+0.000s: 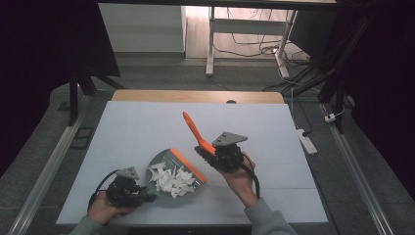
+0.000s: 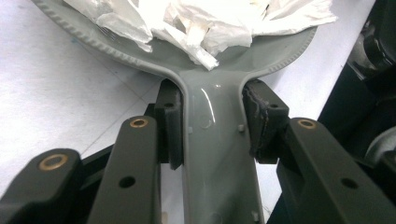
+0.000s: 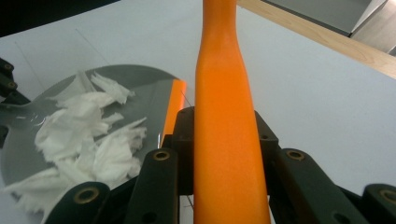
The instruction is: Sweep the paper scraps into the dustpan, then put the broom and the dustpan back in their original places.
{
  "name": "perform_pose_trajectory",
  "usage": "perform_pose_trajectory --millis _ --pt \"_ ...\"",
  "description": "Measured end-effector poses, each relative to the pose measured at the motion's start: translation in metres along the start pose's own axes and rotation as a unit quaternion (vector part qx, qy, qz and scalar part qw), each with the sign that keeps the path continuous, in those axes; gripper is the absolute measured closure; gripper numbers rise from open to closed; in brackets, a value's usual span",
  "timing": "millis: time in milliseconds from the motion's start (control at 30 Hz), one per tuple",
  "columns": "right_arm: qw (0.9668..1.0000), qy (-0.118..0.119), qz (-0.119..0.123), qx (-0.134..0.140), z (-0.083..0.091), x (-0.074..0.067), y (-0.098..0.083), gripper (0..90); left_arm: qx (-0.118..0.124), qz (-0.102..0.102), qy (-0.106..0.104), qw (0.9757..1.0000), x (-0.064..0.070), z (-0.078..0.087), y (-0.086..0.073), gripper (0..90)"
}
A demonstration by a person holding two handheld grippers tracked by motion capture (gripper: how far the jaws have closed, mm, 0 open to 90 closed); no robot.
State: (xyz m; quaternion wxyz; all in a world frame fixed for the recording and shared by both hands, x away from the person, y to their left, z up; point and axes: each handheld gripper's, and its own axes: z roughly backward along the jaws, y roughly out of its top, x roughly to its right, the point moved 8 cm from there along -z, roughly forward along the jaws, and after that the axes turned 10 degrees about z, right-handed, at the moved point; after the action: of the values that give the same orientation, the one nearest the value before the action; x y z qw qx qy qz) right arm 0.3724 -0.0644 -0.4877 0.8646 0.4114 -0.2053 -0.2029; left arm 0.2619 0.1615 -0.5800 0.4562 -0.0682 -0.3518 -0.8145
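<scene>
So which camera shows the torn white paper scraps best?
The high view: the whole pile of torn white paper scraps lies in the grey plastic dustpan. The right gripper view catches them sideways; the left gripper view crops them at its top.

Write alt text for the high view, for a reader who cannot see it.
A person at a white table holds a grey dustpan full of torn white paper scraps with the left gripper, shut on its handle. The right gripper is shut on an orange brush handle that rises beside the dustpan's orange lip.
</scene>
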Motion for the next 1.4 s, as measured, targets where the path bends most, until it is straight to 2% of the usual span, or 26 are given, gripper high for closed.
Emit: perform_pose_trajectory --millis 300,667,800,1000,1167,1400 --pt "0.9998 -0.001 -0.015 0.014 0.022 0.011 -0.014 70.7 0.034 0.029 0.007 0.9990 -0.003 0.008 0.005 61.3" --pt "0.9999 0.000 -0.010 0.010 0.035 0.017 -0.024 70.7 0.050 0.041 0.014 0.9978 -0.007 0.014 0.007 61.2" --pt "0.9999 0.002 -0.009 0.007 0.038 0.017 -0.028 70.7 0.065 0.048 0.021 0.9965 -0.009 0.018 0.009 61.2" --pt "0.9998 0.011 -0.011 0.009 0.044 0.021 -0.034 70.6 0.087 0.063 0.031 0.9937 -0.010 0.023 0.012 61.2" --pt "0.9997 0.019 -0.011 0.005 0.049 0.023 -0.042 70.7 0.109 0.081 0.046 0.9896 -0.014 0.028 0.014 61.2" --pt "0.9992 0.036 -0.018 0.000 0.055 0.027 -0.057 70.7 0.126 0.104 0.060 0.9848 -0.016 0.034 0.013 61.2"
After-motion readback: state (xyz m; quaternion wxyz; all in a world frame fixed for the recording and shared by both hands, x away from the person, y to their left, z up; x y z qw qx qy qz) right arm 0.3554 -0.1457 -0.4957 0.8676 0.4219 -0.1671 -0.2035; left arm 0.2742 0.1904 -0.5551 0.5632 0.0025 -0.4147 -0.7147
